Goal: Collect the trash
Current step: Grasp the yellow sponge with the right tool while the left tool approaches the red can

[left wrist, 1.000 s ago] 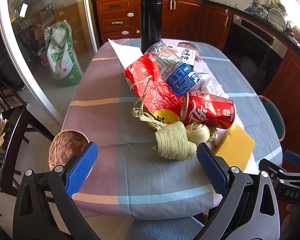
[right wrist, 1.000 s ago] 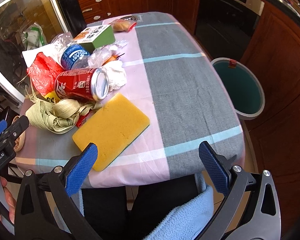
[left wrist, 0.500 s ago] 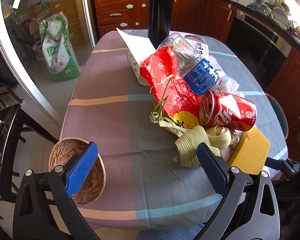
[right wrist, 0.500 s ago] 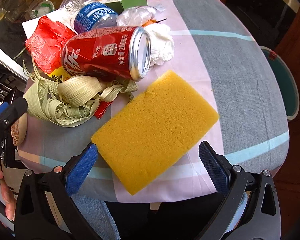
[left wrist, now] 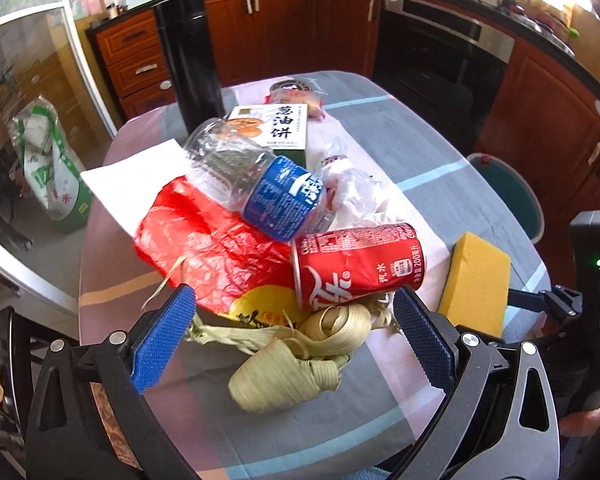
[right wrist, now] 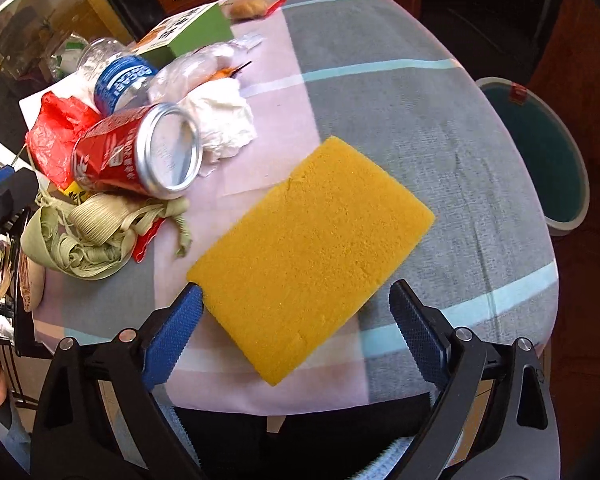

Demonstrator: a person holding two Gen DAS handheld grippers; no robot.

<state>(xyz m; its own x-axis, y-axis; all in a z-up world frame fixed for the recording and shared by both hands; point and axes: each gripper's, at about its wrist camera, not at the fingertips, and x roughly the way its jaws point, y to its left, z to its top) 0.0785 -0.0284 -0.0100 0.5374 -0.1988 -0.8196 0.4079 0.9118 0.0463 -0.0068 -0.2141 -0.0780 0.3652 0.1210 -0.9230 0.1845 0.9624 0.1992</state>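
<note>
A trash pile lies on the table: pale dried leaf wrappers (left wrist: pixel 296 360), a red can on its side (left wrist: pixel 358 266), a red plastic bag (left wrist: pixel 216 248), a crushed water bottle with a blue label (left wrist: pixel 260 184) and a crumpled white tissue (right wrist: pixel 220 120). My left gripper (left wrist: pixel 296 340) is open, its jaws on either side of the leaf wrappers, just short of the can. My right gripper (right wrist: pixel 296 332) is open, its jaws straddling the near end of a yellow sponge (right wrist: pixel 312 248). The can (right wrist: pixel 140 152) and wrappers (right wrist: pixel 88 236) lie left of the sponge.
A green-lidded bin (right wrist: pixel 540 152) stands on the floor right of the table. A green snack box (left wrist: pixel 276 128), a black flask (left wrist: pixel 188 60) and a packaged bun (left wrist: pixel 296 96) sit behind the pile. White paper (left wrist: pixel 136 176) lies under the bag. Cabinets and an oven line the far wall.
Both grippers have moved forward and lower. The left now brackets the leaf wrappers; the right now straddles the sponge's near end. Both stay open.
</note>
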